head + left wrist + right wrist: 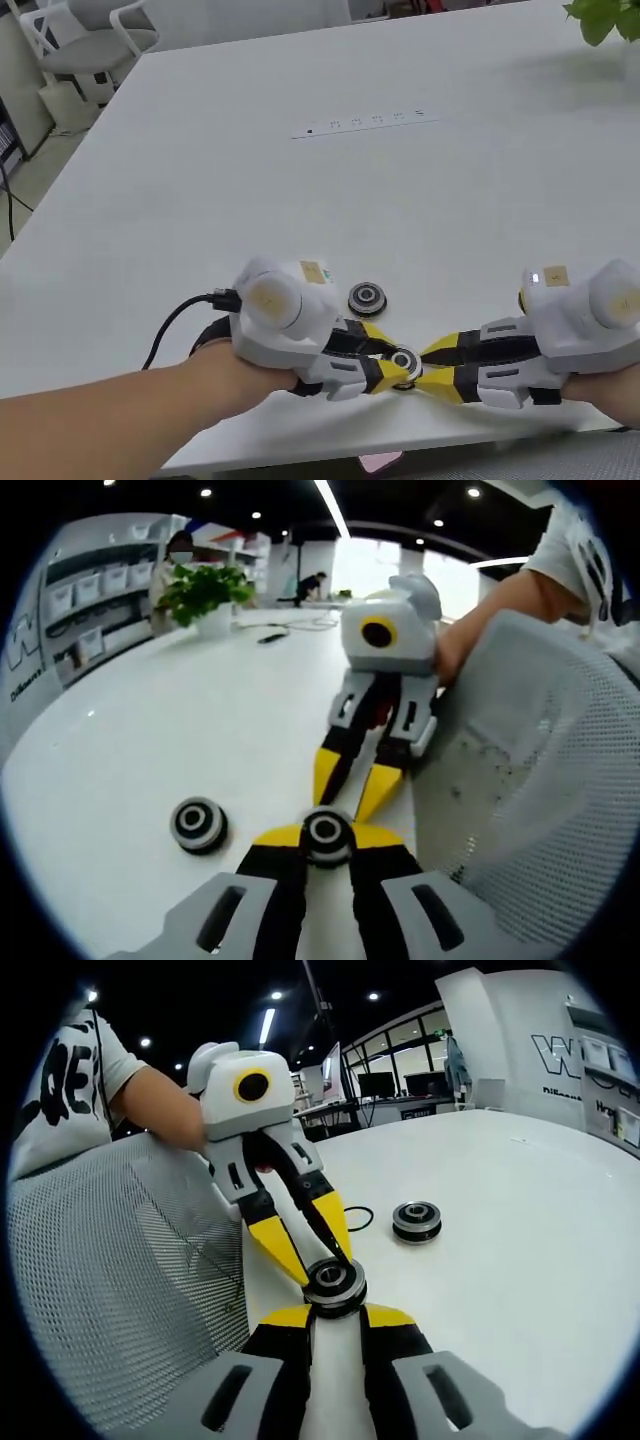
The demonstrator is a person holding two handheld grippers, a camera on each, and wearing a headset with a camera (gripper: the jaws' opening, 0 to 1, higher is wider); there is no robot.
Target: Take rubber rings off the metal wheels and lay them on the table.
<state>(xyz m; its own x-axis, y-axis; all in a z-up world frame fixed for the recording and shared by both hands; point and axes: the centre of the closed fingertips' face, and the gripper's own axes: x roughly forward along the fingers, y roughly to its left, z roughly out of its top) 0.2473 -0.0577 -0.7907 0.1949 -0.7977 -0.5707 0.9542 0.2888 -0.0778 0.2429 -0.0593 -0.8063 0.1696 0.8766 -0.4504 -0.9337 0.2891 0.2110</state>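
Now, at the near bench [300, 200] edge, my left gripper [390, 367] and right gripper [424, 366] both pinch one metal wheel [403, 361], jaws narrow, second wheel [367, 297] just farther off.

This is looking like an open-plan office or tech lab. A large white bench [300, 220] is carrying a flush socket strip [365, 123] toward its far edge. White office chairs [85, 35] are standing off its far left corner, and a potted plant [603, 18] is sitting at its far right corner. A mesh chair back [540, 770] is standing just beside the near edge. Shelves of white bins [90, 620] are lining one wall. Monitors [375, 1085] are standing on desks beyond the bench, a lettered white panel [560, 1050] is rising near them, and recessed ceiling lights [205, 493] are glowing overhead.
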